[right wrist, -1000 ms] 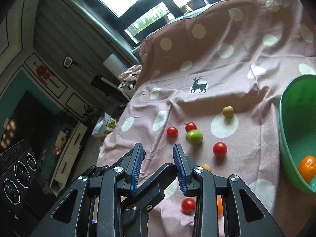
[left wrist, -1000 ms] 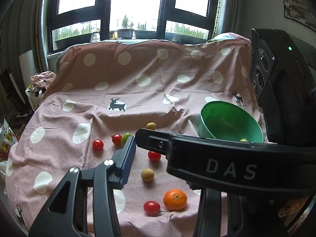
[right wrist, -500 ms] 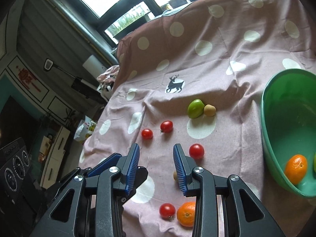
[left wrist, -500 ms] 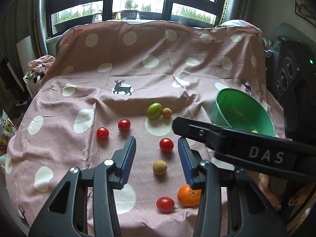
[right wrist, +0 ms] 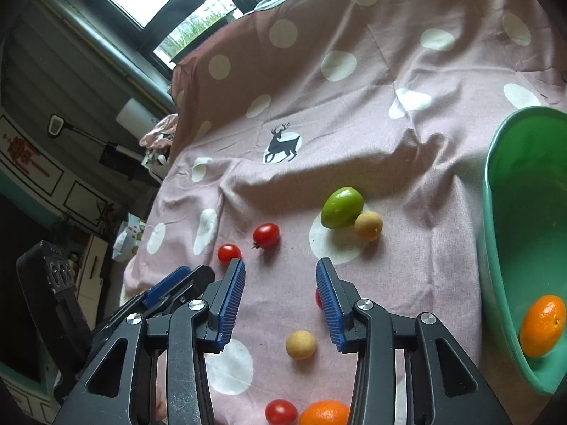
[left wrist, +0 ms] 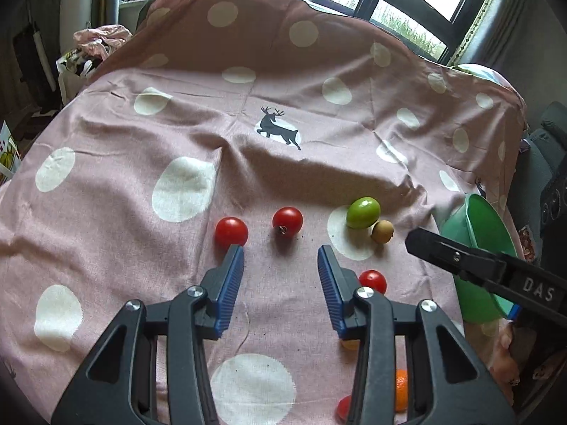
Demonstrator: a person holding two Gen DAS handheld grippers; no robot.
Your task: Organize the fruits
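Observation:
Fruit lies scattered on a pink dotted cloth point(left wrist: 106, 177). A green fruit point(left wrist: 363, 212) touches a small tan fruit point(left wrist: 382, 231); two red tomatoes point(left wrist: 287, 221) sit left of them. My left gripper point(left wrist: 280, 258) hovers just short of these tomatoes, jaws closing a little with nothing between them. My right gripper point(right wrist: 280, 269) hangs over the cloth with its jaws opening. A yellowish fruit point(right wrist: 300, 344) lies on the cloth below its gap, untouched. The green bowl point(right wrist: 490, 212) at the right holds an orange point(right wrist: 542, 325). Another orange point(right wrist: 324, 413) and a tomato point(right wrist: 281, 411) lie near the front.
The cloth drapes up over a raised back below the windows. A pile of bags and cloth point(left wrist: 95, 40) sits off the left edge. The right gripper's black arm point(left wrist: 478, 265) crosses in front of the bowl in the left wrist view.
Both grippers have come down and forward toward the fruit. The right jaws have widened. The green fruit left the tomatoes and now rests against the tan fruit.

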